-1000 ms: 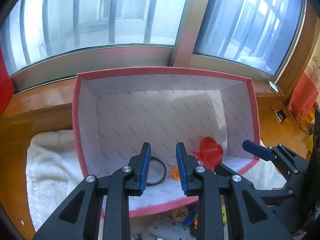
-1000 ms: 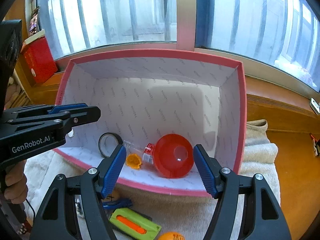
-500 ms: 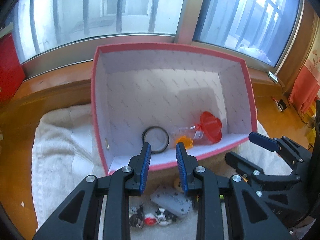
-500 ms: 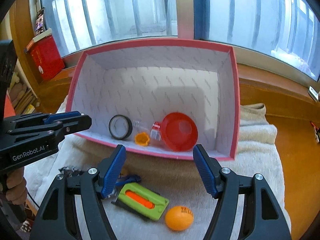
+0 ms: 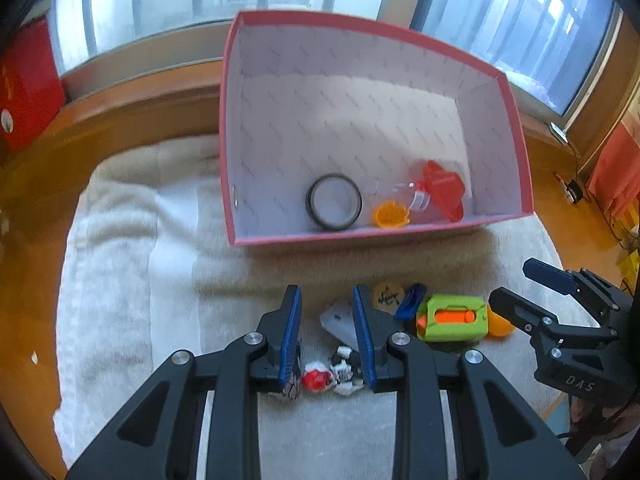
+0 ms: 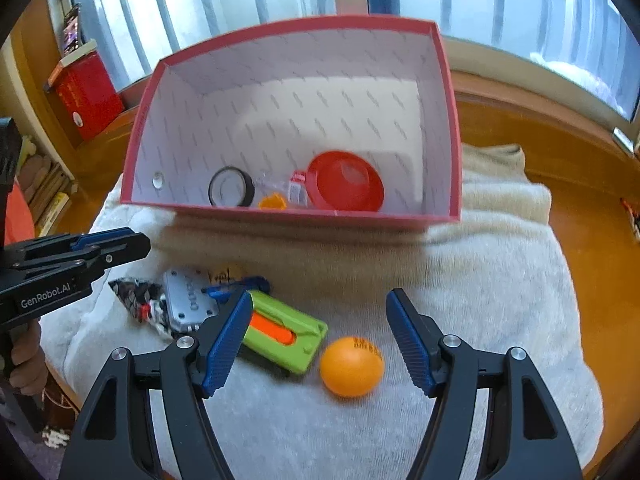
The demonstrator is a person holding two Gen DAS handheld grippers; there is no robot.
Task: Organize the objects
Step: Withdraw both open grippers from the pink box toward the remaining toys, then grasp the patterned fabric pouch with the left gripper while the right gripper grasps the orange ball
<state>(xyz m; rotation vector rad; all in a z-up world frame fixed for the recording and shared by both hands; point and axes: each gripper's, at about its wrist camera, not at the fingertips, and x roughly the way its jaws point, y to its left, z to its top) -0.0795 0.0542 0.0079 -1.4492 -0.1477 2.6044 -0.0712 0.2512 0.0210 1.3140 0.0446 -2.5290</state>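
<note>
A pink-rimmed cardboard box [image 6: 450, 128] is sitting on a white towel [image 6: 500, 280] spread over a wooden counter [image 6: 592, 240] by a window. Inside the box are lying a black tape roll [image 6: 231, 192], an orange cap [image 6: 272, 202] and a red funnel [image 6: 346, 186]. On the towel, near the box, are lying a green and orange tool [image 6: 286, 330], an orange ball [image 6: 351, 366] with unreadable print, a grey perforated plate [image 6: 188, 300] and a crumpled wrapper [image 6: 134, 294]. The right tongs [image 6: 320, 344] are hovering wide open above the ball. The left tongs [image 5: 326, 336], reading "GenRobot.AI", are standing partly open over the wrapper, holding nothing.
</note>
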